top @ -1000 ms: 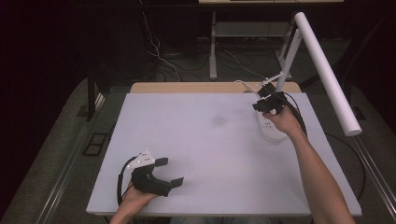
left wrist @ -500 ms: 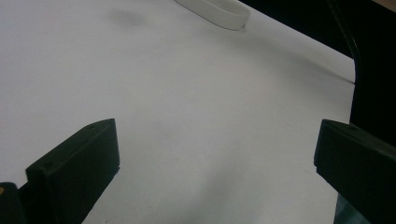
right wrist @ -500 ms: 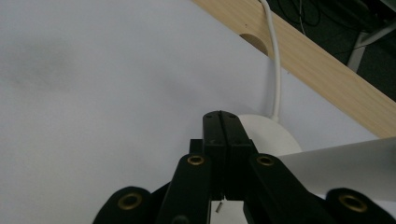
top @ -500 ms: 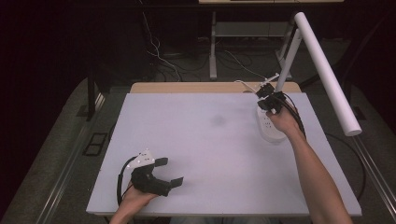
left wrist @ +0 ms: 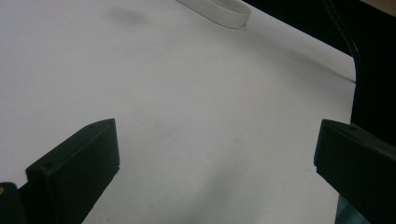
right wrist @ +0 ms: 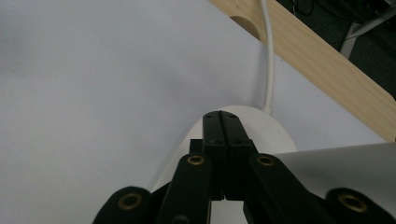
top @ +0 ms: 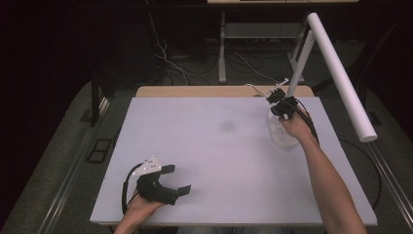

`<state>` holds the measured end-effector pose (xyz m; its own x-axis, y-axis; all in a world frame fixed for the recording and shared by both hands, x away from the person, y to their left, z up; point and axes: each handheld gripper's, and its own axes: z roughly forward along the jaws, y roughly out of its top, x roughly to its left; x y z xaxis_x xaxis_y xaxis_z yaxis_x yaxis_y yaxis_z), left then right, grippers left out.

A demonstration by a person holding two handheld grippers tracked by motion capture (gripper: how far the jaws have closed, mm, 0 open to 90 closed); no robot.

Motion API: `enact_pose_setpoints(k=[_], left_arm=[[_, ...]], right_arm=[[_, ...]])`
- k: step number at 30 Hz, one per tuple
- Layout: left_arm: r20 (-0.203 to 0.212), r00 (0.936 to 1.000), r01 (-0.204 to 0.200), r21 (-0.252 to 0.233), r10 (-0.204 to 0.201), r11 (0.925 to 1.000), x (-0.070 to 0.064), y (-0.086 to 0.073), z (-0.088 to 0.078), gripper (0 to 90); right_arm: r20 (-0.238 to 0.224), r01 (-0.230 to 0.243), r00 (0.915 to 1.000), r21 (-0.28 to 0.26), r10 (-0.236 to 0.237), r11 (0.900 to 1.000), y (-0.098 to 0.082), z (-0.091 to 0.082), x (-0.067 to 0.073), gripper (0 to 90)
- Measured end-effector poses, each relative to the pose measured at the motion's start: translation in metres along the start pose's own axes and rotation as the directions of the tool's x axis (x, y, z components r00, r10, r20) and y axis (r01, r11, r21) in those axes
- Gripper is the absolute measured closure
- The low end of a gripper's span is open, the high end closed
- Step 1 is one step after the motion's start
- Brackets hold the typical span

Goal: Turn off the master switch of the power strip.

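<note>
A white desk lamp stands at the table's right: an oval base point(top: 278, 137), a slanted post point(top: 299, 63) and a long white tube head point(top: 341, 78). My right gripper point(top: 276, 109) points down at the far end of that base point(right wrist: 271, 133), near where its white cable point(right wrist: 267, 56) enters. Its jaws are shut with nothing between them, and I cannot tell whether the tips point(right wrist: 220, 114) touch the base. My left gripper point(top: 176, 179) rests at the table's front left, held by a hand, jaws wide open and empty point(left wrist: 215, 163). The base's rim point(left wrist: 219, 9) lies far ahead of it.
The white tabletop point(top: 209, 146) has a faint grey smudge point(top: 227, 126) near its middle. A wooden strip point(top: 195, 91) runs along the far edge. Loose cables lie on the dark floor beyond, and a black cable point(top: 311, 127) trails along the right forearm.
The right hand has sunk a little onto the lamp base. The left gripper has stayed where it was.
</note>
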<state>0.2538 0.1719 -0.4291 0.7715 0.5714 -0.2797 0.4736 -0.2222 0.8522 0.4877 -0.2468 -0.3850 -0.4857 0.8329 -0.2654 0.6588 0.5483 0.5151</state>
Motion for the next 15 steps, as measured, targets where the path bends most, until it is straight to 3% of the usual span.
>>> enact_pose_setpoints(k=[15], left_arm=[[-0.004,1.0,0.004,0.002,-0.004,1.0,0.001,0.0,0.0,0.0]], right_arm=[[0.009,0.025,0.9996,0.045,-0.026,0.999,-0.004,0.017,0.002,89.3]])
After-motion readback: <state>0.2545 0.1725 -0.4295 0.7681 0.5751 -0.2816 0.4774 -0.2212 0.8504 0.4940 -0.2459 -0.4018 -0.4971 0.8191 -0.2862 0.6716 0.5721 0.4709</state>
